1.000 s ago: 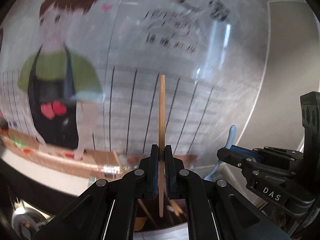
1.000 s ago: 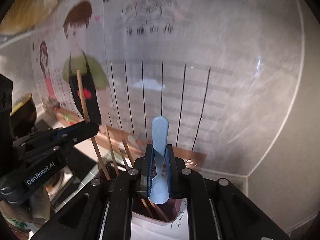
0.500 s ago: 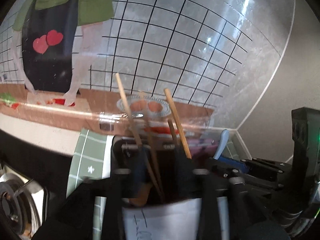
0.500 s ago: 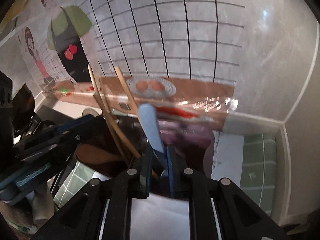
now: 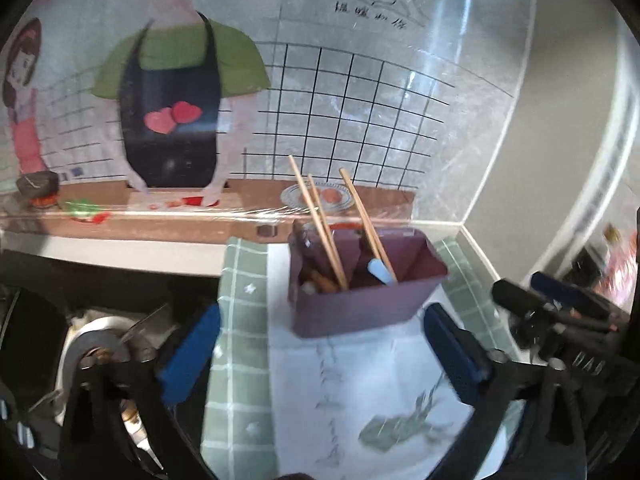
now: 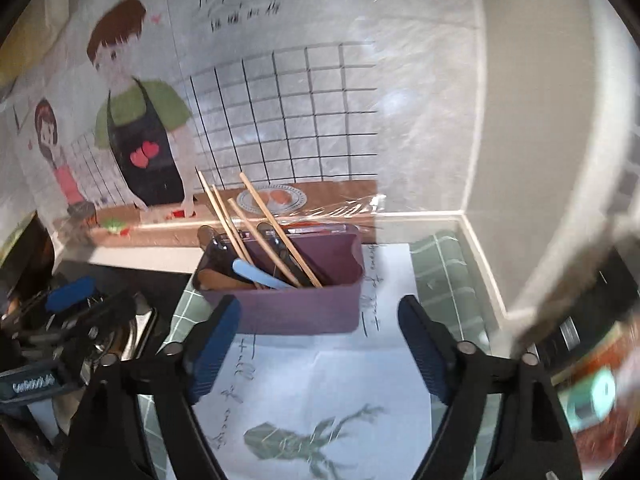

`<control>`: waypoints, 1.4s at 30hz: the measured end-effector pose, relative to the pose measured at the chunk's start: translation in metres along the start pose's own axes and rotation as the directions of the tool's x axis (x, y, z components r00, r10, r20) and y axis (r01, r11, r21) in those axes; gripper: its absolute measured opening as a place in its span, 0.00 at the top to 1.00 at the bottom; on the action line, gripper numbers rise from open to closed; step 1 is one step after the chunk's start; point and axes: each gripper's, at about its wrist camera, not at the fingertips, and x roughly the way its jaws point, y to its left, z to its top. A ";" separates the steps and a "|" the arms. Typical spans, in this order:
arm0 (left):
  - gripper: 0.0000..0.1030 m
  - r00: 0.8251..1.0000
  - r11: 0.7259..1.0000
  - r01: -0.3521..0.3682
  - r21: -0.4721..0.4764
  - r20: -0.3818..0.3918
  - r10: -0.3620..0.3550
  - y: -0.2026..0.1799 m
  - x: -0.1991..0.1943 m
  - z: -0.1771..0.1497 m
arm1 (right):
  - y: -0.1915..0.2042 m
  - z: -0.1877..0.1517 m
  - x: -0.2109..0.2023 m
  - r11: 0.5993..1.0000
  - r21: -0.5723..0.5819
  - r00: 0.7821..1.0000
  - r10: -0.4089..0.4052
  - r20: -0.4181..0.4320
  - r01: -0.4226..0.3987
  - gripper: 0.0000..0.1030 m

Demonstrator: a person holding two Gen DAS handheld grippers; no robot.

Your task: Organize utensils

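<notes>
- We see the left gripper [image 5: 320, 354] and right gripper [image 6: 320, 344] both spread wide, holding nothing.
- The purple bin [image 6: 296, 308], frame centre, holds chopsticks [image 6: 276, 226] and a blue spoon [image 6: 258, 276]; its near rim clears our fingertips.

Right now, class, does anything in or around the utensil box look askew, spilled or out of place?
Nothing is spilled or damaged. The chopsticks lean at different angles in the purple box rather than standing straight, and the blue spoon lies slanted among them. The box stands upright on the paper sheet. Both grippers, left and right, are open and empty.
</notes>
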 end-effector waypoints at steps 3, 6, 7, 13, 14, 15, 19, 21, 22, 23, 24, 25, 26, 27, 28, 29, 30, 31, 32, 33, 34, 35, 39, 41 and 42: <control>0.00 0.999 0.999 -0.044 0.027 0.017 0.043 0.000 -0.028 -0.026 | 0.000 -0.020 -0.020 1.000 -0.008 1.000 -0.020 0.012 0.020 0.14; 0.00 0.997 0.997 -0.078 0.021 0.027 0.077 -0.003 -0.052 -0.055 | -0.007 -0.044 -0.042 0.999 -0.001 0.999 -0.033 0.029 0.034 0.12; 0.00 0.996 0.996 -0.089 0.021 0.035 0.088 -0.005 -0.057 -0.063 | -0.009 -0.053 -0.051 1.000 -0.006 0.999 -0.030 0.038 0.031 0.12; 0.00 0.985 0.989 -0.139 -0.052 0.091 0.143 -0.025 -0.093 -0.118 | -0.018 -0.097 -0.092 0.998 -0.063 0.998 -0.003 0.068 0.007 0.07; 0.00 0.979 0.985 -0.164 -0.047 0.111 0.169 -0.033 -0.102 -0.127 | -0.019 -0.103 -0.097 0.997 -0.074 0.997 0.002 0.074 0.003 0.05; 0.00 0.973 0.980 -0.192 -0.043 0.124 0.196 -0.039 -0.109 -0.132 | -0.020 -0.107 -0.101 0.997 -0.081 0.997 0.010 0.076 -0.004 0.05; 0.00 0.944 0.961 -0.276 -0.025 0.180 0.276 -0.062 -0.131 -0.148 | -0.023 -0.121 -0.114 0.994 -0.101 0.996 0.044 0.080 -0.035 0.04; 0.00 0.944 0.961 -0.274 -0.025 0.184 0.274 -0.069 -0.139 -0.154 | -0.023 -0.125 -0.116 0.994 -0.106 0.995 0.048 0.083 -0.039 0.03; 0.00 0.947 0.963 -0.268 -0.030 0.177 0.269 -0.072 -0.141 -0.156 | -0.023 -0.129 -0.117 0.993 -0.111 0.995 0.051 0.082 -0.041 0.03; 0.00 0.947 0.962 -0.270 -0.034 0.170 0.272 -0.073 -0.143 -0.157 | -0.023 -0.132 -0.119 0.992 -0.115 0.995 0.053 0.082 -0.043 0.03; 0.00 0.947 0.961 -0.274 -0.036 0.166 0.276 -0.074 -0.144 -0.159 | -0.023 -0.135 -0.120 0.992 -0.119 0.995 0.053 0.082 -0.043 0.03; 0.00 0.946 0.960 -0.277 -0.038 0.162 0.279 -0.075 -0.146 -0.160 | -0.022 -0.138 -0.121 0.992 -0.122 0.995 0.054 0.081 -0.044 0.03; 0.00 0.946 0.960 -0.277 -0.038 0.163 0.279 -0.076 -0.148 -0.162 | -0.023 -0.140 -0.122 0.991 -0.125 0.995 0.055 0.082 -0.045 0.03; 0.00 0.945 0.959 -0.279 -0.039 0.164 0.282 -0.076 -0.150 -0.163 | -0.023 -0.142 -0.123 0.990 -0.130 0.995 0.055 0.083 -0.044 0.03; 0.00 0.944 0.959 -0.282 -0.041 0.167 0.285 -0.077 -0.151 -0.163 | -0.023 -0.143 -0.123 0.990 -0.134 0.995 0.055 0.084 -0.044 0.03; 0.00 0.944 0.959 -0.282 -0.041 0.169 0.284 -0.077 -0.153 -0.163 | -0.023 -0.144 -0.123 0.990 -0.134 0.995 0.054 0.086 -0.043 0.03; 0.00 0.944 0.959 -0.279 -0.042 0.170 0.282 -0.078 -0.154 -0.164 | -0.023 -0.144 -0.124 0.990 -0.134 0.995 0.055 0.088 -0.043 0.03; 0.00 0.945 0.960 -0.276 -0.042 0.170 0.279 -0.078 -0.155 -0.163 | -0.023 -0.144 -0.125 0.990 -0.134 0.995 0.055 0.089 -0.043 0.03; 0.00 0.946 0.961 -0.273 -0.043 0.170 0.277 -0.079 -0.155 -0.163 | -0.024 -0.143 -0.125 0.990 -0.135 0.994 0.057 0.090 -0.044 0.03; 0.00 0.946 0.961 -0.271 -0.044 0.170 0.275 -0.079 -0.156 -0.163 | -0.024 -0.143 -0.126 0.990 -0.134 0.994 0.056 0.093 -0.043 0.03; 0.00 0.947 0.962 -0.269 -0.043 0.169 0.272 -0.080 -0.156 -0.163 | -0.024 -0.143 -0.127 0.990 -0.134 0.994 0.055 0.096 -0.042 0.03; 0.00 0.947 0.962 -0.269 -0.043 0.170 0.272 -0.081 -0.157 -0.163 | -0.025 -0.142 -0.128 0.990 -0.135 0.994 0.055 0.099 -0.041 0.03; 0.00 0.949 0.964 -0.263 -0.041 0.172 0.266 -0.084 -0.158 -0.163 | -0.025 -0.142 -0.133 0.990 -0.135 0.992 0.049 0.114 -0.034 0.02; 0.00 0.949 0.964 -0.263 -0.040 0.172 0.266 -0.084 -0.158 -0.163 | -0.026 -0.141 -0.134 0.991 -0.131 0.992 0.050 0.116 -0.034 0.02; 0.00 0.949 0.964 -0.263 -0.041 0.172 0.266 -0.084 -0.158 -0.163 | -0.026 -0.141 -0.134 0.991 -0.131 0.992 0.049 0.116 -0.034 0.02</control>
